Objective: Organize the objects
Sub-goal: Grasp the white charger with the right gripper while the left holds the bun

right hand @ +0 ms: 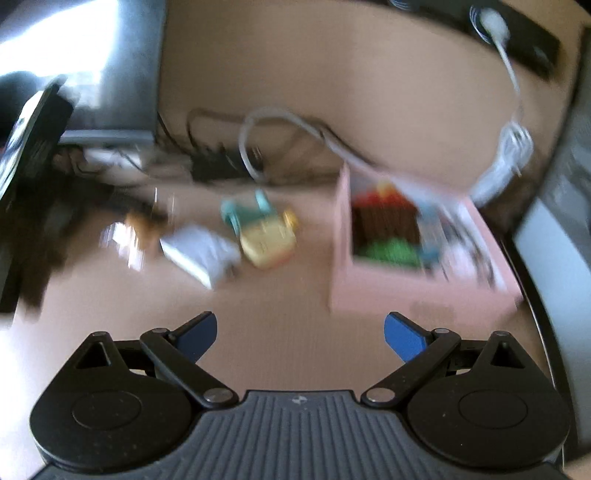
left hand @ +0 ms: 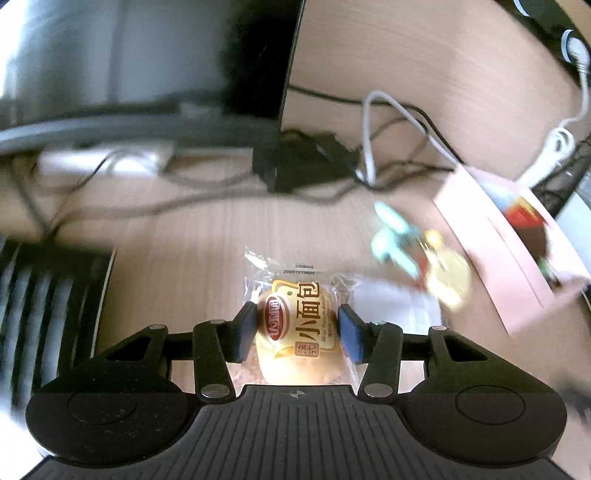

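Observation:
A small bread roll in a clear wrapper with a yellow and red label (left hand: 295,325) sits between the blue pads of my left gripper (left hand: 297,308), just above the wooden desk (left hand: 177,258). Both pads touch the wrapper's sides, so the gripper is shut on it. To the right lie a white packet (left hand: 395,302), a yellow and teal toy (left hand: 447,273) and an open pink box (left hand: 495,251). In the blurred right wrist view, my right gripper (right hand: 301,317) stands wide open with nothing between its fingers, above bare desk in front of the pink box (right hand: 406,291), which holds colourful items. The toy (right hand: 267,240) and white packet (right hand: 201,254) lie to the left of the box.
A monitor (left hand: 147,55) stands at the back left, with a black adapter (left hand: 295,162) and tangled cables (left hand: 369,147) behind the objects. A dark keyboard (left hand: 48,314) lies at the left edge. A black power strip (right hand: 517,33) with a white plug sits at the far right.

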`<action>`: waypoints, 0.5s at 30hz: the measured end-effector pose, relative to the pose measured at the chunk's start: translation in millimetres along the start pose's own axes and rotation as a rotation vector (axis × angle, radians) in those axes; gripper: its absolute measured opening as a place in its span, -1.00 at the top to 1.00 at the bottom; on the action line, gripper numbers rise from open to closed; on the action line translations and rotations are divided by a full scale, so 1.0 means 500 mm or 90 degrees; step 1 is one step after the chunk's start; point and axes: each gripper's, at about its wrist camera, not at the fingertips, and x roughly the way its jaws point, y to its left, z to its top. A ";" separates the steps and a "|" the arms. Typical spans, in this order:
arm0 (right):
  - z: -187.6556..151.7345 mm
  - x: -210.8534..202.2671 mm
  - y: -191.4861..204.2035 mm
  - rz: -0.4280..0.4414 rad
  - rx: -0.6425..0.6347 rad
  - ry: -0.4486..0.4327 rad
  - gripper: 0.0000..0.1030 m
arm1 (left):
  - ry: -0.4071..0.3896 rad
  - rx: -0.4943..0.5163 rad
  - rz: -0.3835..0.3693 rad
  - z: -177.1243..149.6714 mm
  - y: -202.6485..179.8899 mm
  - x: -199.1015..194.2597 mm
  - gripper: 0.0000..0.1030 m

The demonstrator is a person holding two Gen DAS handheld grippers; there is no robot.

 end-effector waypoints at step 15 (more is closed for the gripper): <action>0.093 0.239 0.120 0.182 -0.183 0.033 -0.51 | 0.032 -0.077 0.019 -0.219 -0.069 -0.212 -0.01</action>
